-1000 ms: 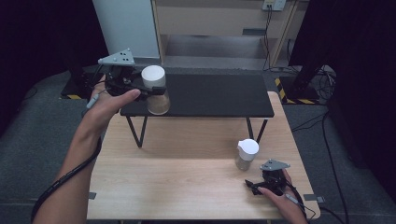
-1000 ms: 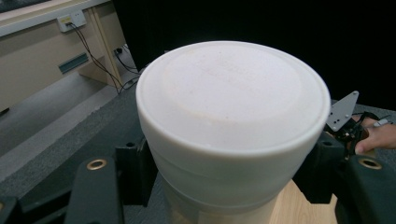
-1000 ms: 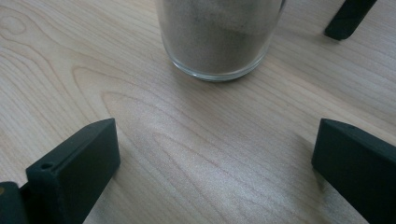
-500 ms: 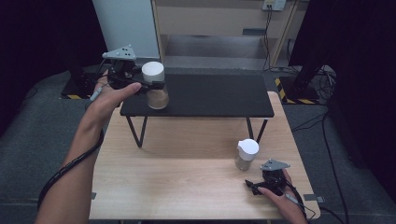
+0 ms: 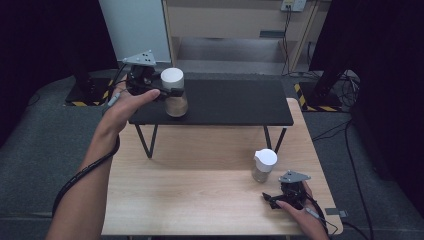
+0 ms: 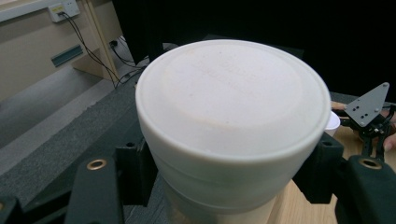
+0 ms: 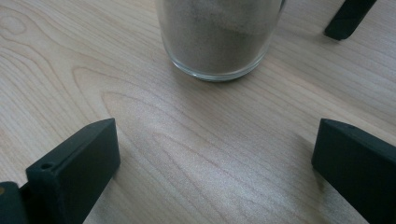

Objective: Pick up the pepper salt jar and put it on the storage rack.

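Left claw (image 5: 170,92) around sand-filled jar (image 5: 175,100)

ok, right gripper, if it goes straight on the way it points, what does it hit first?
Most likely the white-lidded glass jar on the wooden table: it stands dead ahead of the open right gripper, bare wood between them.

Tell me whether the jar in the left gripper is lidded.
Lidded: a white lid caps the jar that the left gripper clamps.
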`<state>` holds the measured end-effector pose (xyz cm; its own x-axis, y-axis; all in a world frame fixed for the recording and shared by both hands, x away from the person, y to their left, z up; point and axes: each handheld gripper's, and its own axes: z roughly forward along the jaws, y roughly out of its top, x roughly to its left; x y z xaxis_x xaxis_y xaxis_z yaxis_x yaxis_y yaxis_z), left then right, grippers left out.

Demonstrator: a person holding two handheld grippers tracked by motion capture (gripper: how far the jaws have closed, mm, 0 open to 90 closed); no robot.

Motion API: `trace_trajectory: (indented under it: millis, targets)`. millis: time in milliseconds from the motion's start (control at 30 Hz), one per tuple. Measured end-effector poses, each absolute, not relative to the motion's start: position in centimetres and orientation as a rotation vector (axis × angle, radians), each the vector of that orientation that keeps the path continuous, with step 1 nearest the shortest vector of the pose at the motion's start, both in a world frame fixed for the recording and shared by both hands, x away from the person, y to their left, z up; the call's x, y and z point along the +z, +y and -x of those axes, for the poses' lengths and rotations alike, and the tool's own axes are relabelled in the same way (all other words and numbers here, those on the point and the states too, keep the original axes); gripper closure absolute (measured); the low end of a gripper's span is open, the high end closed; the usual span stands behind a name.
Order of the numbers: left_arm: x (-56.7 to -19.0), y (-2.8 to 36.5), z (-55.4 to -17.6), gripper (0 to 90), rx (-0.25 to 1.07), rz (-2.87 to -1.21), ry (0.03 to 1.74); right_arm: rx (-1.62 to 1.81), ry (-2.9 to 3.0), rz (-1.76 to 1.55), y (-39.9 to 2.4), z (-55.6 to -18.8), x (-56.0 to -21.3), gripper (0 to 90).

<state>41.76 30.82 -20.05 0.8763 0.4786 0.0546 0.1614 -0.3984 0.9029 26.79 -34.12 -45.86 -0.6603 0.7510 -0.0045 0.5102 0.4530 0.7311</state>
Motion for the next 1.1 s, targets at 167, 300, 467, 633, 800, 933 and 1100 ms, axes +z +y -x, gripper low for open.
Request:
trace_trajectory:
  millis: [167, 300, 467, 633, 800, 933, 1100]
  targets:
    - [-20.4, 30.6, -42.2, 33.3, 0.363, -1.978, 0.470, 1.032, 2.380, -1.074, -34.1, -26.8, -45.9, 1.7]
    - [-20.6, 30.3, -42.6, 33.3, 0.362, -1.990, 0.468, 1.032, 2.380, -1.073, -34.1, -26.8, -45.9, 1.7]
    - [-20.9, 30.2, -43.0, 33.3, 0.357, -1.990, 0.469, 1.032, 2.381, -1.073, -34.1, -26.8, -45.9, 1.7]
    - [-21.1, 30.2, -43.2, 33.3, 0.357, -1.994, 0.474, 1.032, 2.380, -1.073, -34.1, -26.8, -45.9, 1.7]
    - [-21.1, 30.3, -43.4, 33.3, 0.357, -1.996, 0.477, 1.032, 2.380, -1.073, -34.1, -26.8, -45.9, 1.7]
    - [-21.1, 30.3, -43.5, 33.3, 0.349, -1.992, 0.487, 1.032, 2.380, -1.073, -34.1, -26.8, -45.9, 1.7]
    - [-21.0, 30.4, -43.5, 33.1, 0.342, -1.993, 0.499, 1.030, 2.380, -1.072, -34.1, -26.8, -45.9, 1.7]
